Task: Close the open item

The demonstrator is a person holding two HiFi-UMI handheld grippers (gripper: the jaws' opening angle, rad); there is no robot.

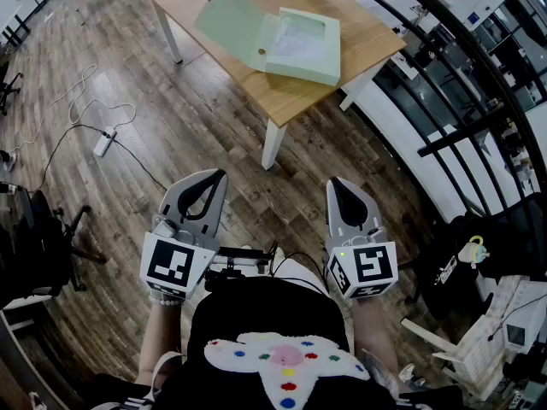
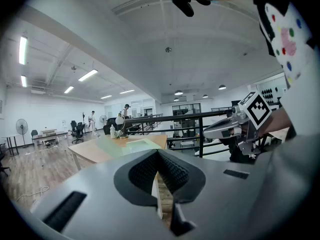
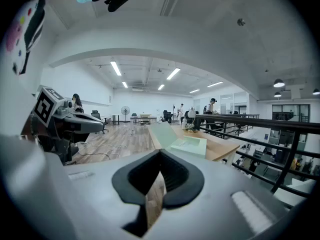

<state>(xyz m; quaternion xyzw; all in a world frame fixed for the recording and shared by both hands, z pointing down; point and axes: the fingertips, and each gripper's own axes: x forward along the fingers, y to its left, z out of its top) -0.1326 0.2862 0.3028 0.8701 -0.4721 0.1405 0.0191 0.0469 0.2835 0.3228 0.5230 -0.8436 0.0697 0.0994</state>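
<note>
Green box (image 1: 303, 45) sits open on the worktop (image 1: 286, 101), lid (image 1: 224, 22) swung out. Left gripper (image 1: 218, 178) and right gripper (image 1: 336, 184) both clenched, empty, well short of the worktop. Approach step, probably; next: reach lid, flip it over.

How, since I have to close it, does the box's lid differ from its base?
The lid is a thin, bare panel swung open; the base has raised walls and holds something whitish. In the head view the lid is on the left and the base on the right, nearer the table's corner. Both are pale green and joined along one edge.
</note>
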